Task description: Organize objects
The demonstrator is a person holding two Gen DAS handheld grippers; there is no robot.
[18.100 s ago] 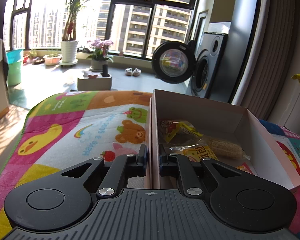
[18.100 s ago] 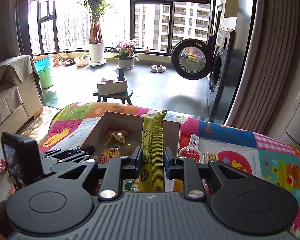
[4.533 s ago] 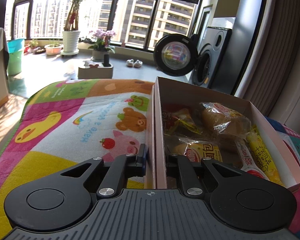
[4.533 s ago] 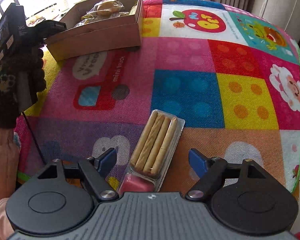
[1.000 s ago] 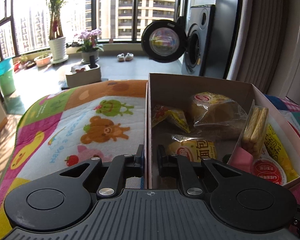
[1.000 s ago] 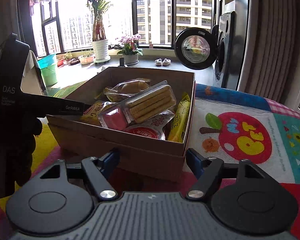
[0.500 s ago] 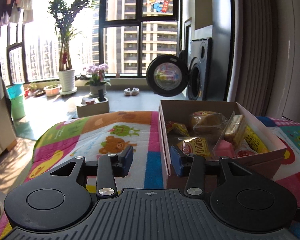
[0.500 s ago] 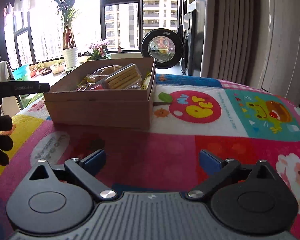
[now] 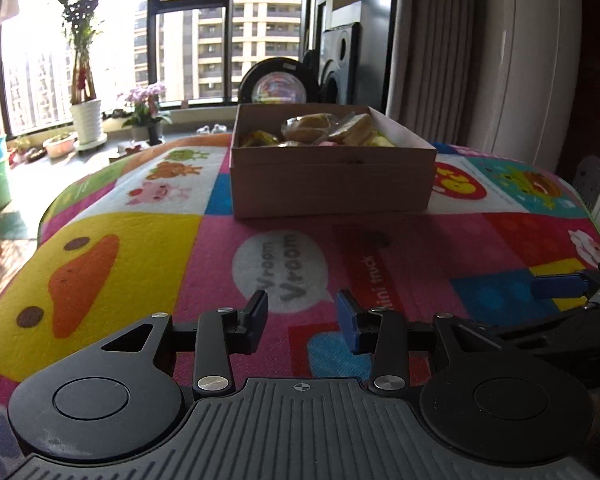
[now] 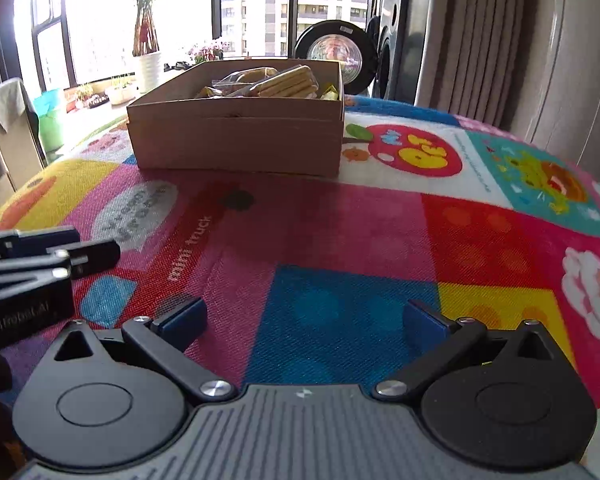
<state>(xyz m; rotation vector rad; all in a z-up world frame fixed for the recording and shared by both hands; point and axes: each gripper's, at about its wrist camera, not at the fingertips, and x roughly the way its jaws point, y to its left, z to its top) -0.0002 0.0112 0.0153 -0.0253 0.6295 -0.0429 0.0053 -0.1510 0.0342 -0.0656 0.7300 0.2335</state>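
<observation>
Both grippers empty, jaws apart, over colourful cartoon-print mat (image 9: pixel 148 240).
Brown cardboard snack box (image 9: pixel 332 184) at twelve o'clock; the topmost biscuit-stick pack (image 10: pixel 284 80) looks likely to slide off.

The near wall of the cardboard box (image 9: pixel 332 188) hides the lower parts of the snack packets (image 9: pixel 324 126) inside; only their tops show above the rim, and their labels are too small to read. From the right wrist view the box (image 10: pixel 236 142) likewise screens all but the top of the biscuit pack (image 10: pixel 284 82). The left tongs (image 10: pixel 40 256) are cut off by the frame edge at 9 o'clock there. In the left wrist view the right tongs (image 9: pixel 560 286) are cut off at 3 o'clock.
</observation>
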